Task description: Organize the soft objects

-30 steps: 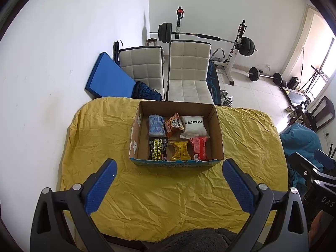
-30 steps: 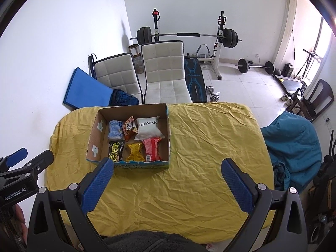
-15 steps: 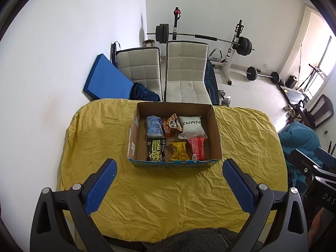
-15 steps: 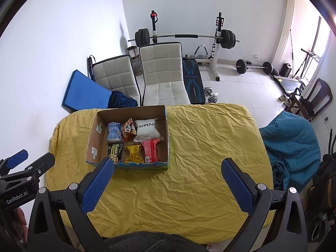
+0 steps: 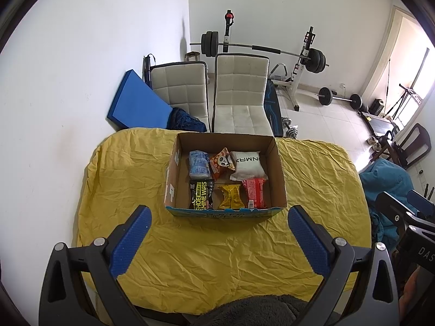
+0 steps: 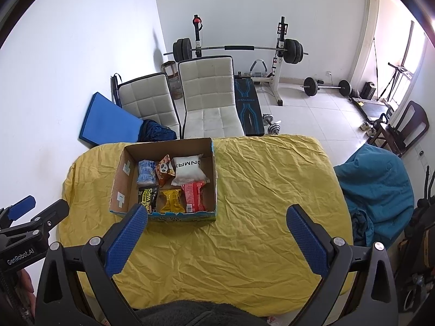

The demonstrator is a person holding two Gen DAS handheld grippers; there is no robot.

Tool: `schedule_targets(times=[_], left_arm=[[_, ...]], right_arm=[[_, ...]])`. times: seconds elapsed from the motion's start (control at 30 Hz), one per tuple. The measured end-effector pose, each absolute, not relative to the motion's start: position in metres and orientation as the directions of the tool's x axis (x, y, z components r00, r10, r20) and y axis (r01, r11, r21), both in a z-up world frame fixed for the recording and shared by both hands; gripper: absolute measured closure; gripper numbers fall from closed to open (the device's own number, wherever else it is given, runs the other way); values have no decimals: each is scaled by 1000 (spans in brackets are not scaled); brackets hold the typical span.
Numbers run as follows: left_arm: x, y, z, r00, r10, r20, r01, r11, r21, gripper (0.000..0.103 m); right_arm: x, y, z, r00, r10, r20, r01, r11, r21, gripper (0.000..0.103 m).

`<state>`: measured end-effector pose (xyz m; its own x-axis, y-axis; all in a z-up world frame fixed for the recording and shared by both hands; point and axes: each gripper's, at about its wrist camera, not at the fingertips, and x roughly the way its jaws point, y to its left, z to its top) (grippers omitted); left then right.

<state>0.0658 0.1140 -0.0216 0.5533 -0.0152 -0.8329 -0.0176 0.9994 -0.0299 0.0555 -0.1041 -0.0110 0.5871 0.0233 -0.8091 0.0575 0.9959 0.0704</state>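
A cardboard box (image 5: 277, 171) (image 6: 121, 182) stands on the yellow-covered table (image 5: 217, 250) (image 6: 266, 190). In it lie several soft packs: a blue pack (image 5: 199, 164), an orange panda pack (image 5: 221, 163), a white pack (image 5: 248, 165), a black wipes pack (image 5: 201, 194), a yellow pack (image 5: 230, 196) and a red pack (image 5: 254, 192). My left gripper (image 5: 218, 226) is open and empty, held high in front of the box. My right gripper (image 6: 216, 224) is open and empty, above the table to the right of the box.
Two white chairs (image 5: 239, 92) and a blue mat (image 5: 136, 106) stand behind the table. A barbell rack (image 6: 239, 49) is at the back wall. A teal beanbag (image 6: 380, 179) sits right of the table. The left gripper's body shows in the right wrist view (image 6: 24, 233).
Both grippers have drawn back and up a little, so the box and table look slightly farther away. Both stay open and the packs have not moved.
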Motion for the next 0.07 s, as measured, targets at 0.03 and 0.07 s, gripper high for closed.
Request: schedule_targets(times=[0.03, 0.07], left_arm=[[66, 113, -22, 553, -15, -833, -16, 999, -29, 0], [67, 113, -22, 554, -12, -833, -15, 1000, -24, 0]], right_arm=[[55, -104, -11, 587, 22, -809, 57, 996, 69, 0], [55, -104, -11, 588, 22, -809, 57, 996, 68, 0]])
